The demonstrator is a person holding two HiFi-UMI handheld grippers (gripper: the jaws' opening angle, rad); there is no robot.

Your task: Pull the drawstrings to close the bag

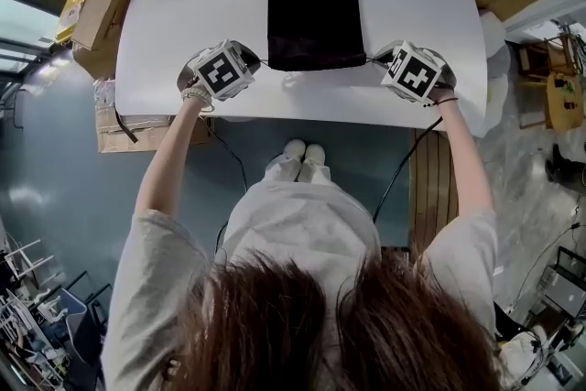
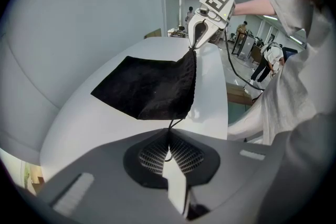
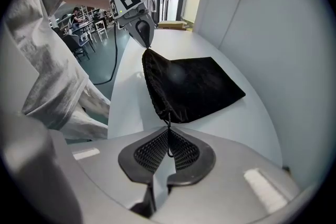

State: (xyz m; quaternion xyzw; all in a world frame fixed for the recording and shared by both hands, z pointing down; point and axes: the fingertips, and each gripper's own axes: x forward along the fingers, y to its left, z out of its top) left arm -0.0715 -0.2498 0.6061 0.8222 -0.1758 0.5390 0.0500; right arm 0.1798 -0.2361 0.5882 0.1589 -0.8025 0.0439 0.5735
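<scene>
Black bag [image 1: 314, 18], mouth gathered, left gripper [image 2: 169, 132] and right gripper [image 3: 168, 131] each pinching a drawstring [image 2: 172, 124], barely visible from above.

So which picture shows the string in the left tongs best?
The left gripper view: the thin black drawstring runs from the black cloth bag into the shut left tongs. The head and right gripper views show only a tiny bit.

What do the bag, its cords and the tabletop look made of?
Bag: soft black cloth, matte, perhaps velvet; its mouth gathers in folds.
Cords: thin black string, too fine to tell the weave.
Tabletop: hard, smooth white, faint sheen; laminate or painted, unclear.
</scene>
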